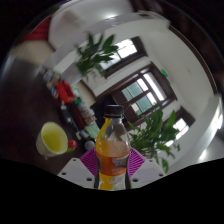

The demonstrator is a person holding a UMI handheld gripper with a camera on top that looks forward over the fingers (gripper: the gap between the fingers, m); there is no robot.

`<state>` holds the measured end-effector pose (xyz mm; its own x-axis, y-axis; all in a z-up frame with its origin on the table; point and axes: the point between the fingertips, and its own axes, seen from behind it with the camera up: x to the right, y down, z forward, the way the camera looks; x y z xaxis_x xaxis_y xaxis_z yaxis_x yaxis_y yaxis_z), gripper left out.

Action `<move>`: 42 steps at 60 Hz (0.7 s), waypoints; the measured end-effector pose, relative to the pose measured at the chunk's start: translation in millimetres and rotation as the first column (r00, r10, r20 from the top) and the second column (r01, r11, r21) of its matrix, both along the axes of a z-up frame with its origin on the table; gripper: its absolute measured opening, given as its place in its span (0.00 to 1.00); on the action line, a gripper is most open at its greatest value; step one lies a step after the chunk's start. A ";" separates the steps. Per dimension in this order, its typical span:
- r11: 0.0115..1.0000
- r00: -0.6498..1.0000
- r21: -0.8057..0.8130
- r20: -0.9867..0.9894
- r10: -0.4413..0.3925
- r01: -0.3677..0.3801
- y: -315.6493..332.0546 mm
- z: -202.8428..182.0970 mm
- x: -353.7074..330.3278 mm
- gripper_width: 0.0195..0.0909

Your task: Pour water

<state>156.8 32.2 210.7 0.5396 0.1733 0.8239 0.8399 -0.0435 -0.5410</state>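
Gripper view: your hand-held gripper pinched a clear plastic bottle, both pink pads pressed against its sides. The bottle stood between the fingers with its long axis running straight up from them, its black cap pointing away from the gripper; orange liquid filled its lower part. The whole room sat tilted behind it. Just beside the bottle, to the left, was a yellow cup, close to its shoulder. Beyond that stood a cluster of small red and white items, too small to identify. Leafy plants and dark-framed windows filled the background.
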 end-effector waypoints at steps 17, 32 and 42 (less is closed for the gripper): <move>0.992 0.708 -0.111 -0.705 -0.038 -0.056 8.9 -18.7 26.1 0.21; 0.993 0.550 -0.099 -0.834 -0.045 -0.070 22.8 -54.9 45.1 0.21; 0.996 0.564 -0.063 -0.826 -0.014 -0.067 19.1 -69.4 47.2 0.21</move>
<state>204.0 51.3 141.2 0.9709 0.2394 0.0056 0.0315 -0.1042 -0.9941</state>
